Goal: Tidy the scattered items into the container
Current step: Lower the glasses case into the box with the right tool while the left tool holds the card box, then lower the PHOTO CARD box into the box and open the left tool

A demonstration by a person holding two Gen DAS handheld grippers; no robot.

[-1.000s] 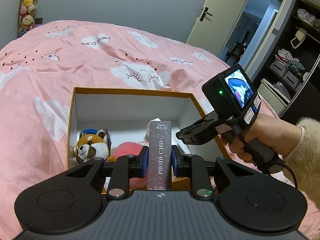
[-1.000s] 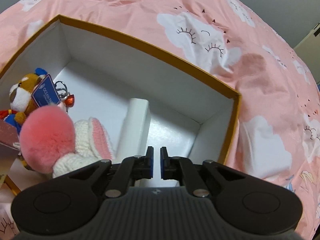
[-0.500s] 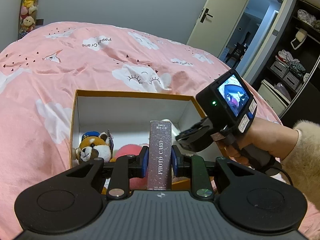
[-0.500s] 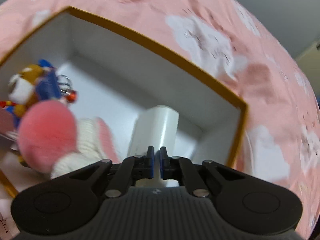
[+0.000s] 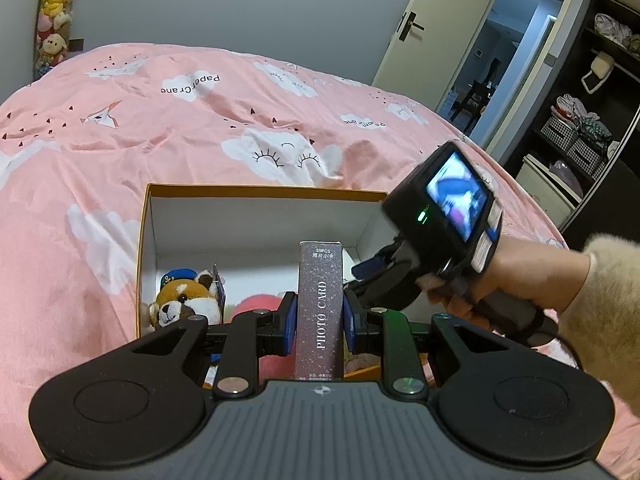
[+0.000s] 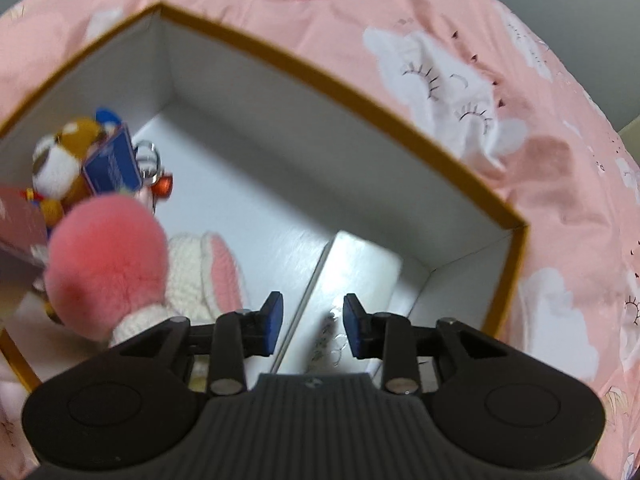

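On a pink bed (image 5: 120,152) sits the box (image 5: 260,191), already holding plush toys (image 6: 104,248) and a white box (image 6: 360,272) under the opening right claw (image 6: 308,324). The left claw (image 5: 318,322) grips the card pack (image 5: 320,304) at the box's near edge, not yet placed.

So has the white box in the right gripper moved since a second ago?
Yes. The white box now lies on the container floor toward its right corner, released from the opening right gripper.
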